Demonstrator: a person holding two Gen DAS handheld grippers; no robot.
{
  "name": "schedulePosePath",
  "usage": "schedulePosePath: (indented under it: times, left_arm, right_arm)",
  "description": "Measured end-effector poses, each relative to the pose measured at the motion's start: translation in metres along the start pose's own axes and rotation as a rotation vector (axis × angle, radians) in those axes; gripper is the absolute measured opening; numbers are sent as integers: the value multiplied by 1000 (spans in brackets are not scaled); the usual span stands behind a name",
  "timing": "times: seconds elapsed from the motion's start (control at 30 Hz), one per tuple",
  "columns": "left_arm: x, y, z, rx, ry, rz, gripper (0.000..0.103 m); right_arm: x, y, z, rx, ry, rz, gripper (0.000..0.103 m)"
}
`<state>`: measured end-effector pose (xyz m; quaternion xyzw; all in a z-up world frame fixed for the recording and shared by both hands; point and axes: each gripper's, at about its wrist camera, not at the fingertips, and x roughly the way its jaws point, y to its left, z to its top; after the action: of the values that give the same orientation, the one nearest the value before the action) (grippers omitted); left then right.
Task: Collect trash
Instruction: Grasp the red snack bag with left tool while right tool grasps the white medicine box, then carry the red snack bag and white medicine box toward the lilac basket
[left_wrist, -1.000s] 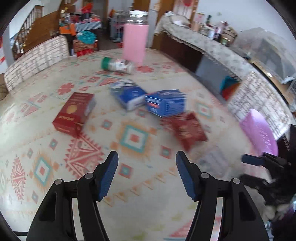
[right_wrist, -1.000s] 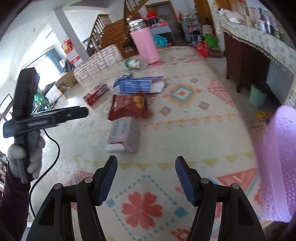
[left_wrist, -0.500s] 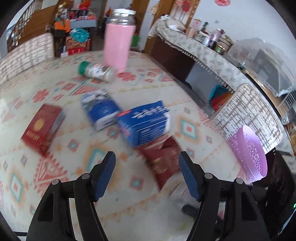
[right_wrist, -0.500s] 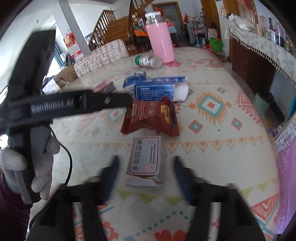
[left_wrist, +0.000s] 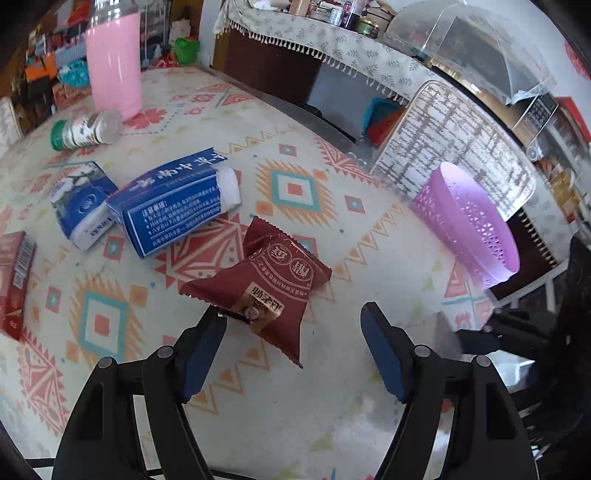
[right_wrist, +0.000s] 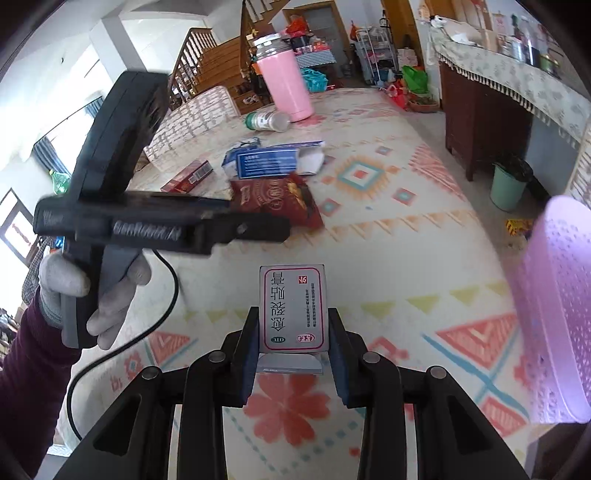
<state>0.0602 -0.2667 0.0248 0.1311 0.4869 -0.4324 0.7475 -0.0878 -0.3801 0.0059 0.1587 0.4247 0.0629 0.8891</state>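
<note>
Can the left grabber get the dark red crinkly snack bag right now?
Probably yes. The left gripper is open, and the dark red crinkly snack bag lies just ahead of its fingers on the patterned tablecloth, with nothing between them.

left hand-held gripper (left_wrist: 291, 332): jaws spread wide | right hand-held gripper (right_wrist: 293, 332): jaws clamped

**A bright, cluttered room**

A worktop under a cream cloth with red and teal geometric patterns (right_wrist: 388, 206) fills the view ahead of the tongs. Beyond it rises a wooden staircase (right_wrist: 218, 62); right stands a dark wooden sideboard with a fringed leaf-print runner (right_wrist: 495, 110). Daylight enters windows far left.
</note>
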Motion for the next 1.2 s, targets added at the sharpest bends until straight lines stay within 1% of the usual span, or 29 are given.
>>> schedulePosePath:
  times: [0.07, 0.13, 0.23, 0.33, 0.37, 0.4, 0.43, 0.57, 0.63, 0.7, 0.83, 1.0, 1.1, 1.2]
  left_arm:
    - [1, 1, 3, -25, -20, 23, 74]
    - [4, 6, 8, -76, -48, 52, 74]
    - [12, 14, 11, -140, -58, 55, 74]
    - [13, 14, 10, -169, -85, 64, 75]
    - [13, 12, 9, -171, -82, 76, 67]
    - [12, 10, 8, -174, -80, 97, 56]
    - [11, 8, 6, -178, -74, 103, 47]
    - [0, 1, -7, -196, -95, 121, 45]
    - [-12, -4, -17, -214, -115, 118, 45]
    - [-22, -9, -24, -212, -136, 133, 45]
    - [-52, -26, -42, -189, -186, 205, 45]
    - [-79, -44, -59, -186, -219, 276, 45]
    - [-96, -59, -71, -169, -253, 339, 45]
    - [-108, -70, -78, -161, -274, 366, 46]
  right_arm:
    - [-3, -3, -2, 11, -6, 3, 36]
    - [-4, -3, -4, 18, -11, 6, 36]
    - [-3, -3, -6, 20, -13, 7, 37]
    - [0, -2, -7, 19, -10, 8, 38]
    - [1, -2, -7, 20, -11, 8, 38]
    - [0, -2, -7, 23, -13, 8, 38]
    - [0, -2, -7, 24, -15, 7, 38]
    - [-3, -3, -9, 33, -24, 11, 38]
    - [-7, -4, -10, 37, -29, 17, 37]
    - [-11, -3, -12, 35, -35, 18, 36]
    - [-23, -1, -18, 22, -62, 2, 36]
    - [-44, 1, -26, 23, -106, -15, 36]
    - [-55, 2, -32, 26, -127, -28, 36]
    - [-65, 1, -39, 32, -142, -44, 36]
